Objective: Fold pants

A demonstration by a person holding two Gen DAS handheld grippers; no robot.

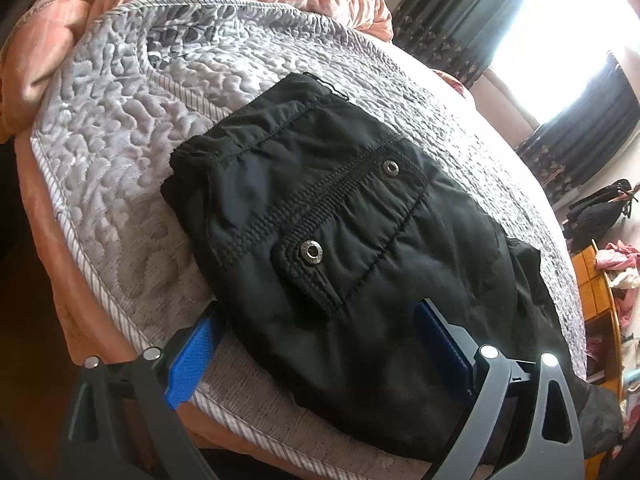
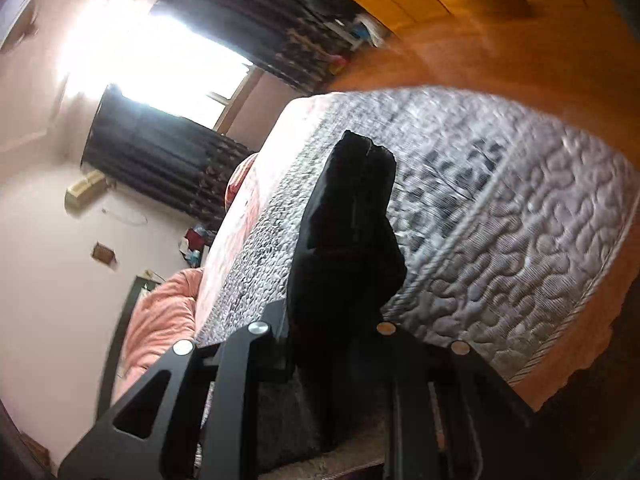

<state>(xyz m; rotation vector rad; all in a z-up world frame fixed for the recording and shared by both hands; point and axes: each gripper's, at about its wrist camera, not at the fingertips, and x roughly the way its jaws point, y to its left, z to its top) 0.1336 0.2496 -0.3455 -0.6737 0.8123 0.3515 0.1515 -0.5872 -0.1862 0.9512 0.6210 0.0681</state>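
1. While the black pants (image 1: pixel 320 220) lie part-folded on the bed (image 1: pixel 112 128), my left tongs (image 1: pixel 316 344) stand apart, straddling their near edge.
2. My right tongs (image 2: pixel 332 320) clamp a pants section, lifting it to fold over.

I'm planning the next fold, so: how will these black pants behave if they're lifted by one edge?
Probably floppy: the black pants already lie creased and bunched on the quilted bedspread, and the part pinched in the right tool looks limp. The smooth, faintly shiny fabric may slide. The metal snaps add little stiffness.
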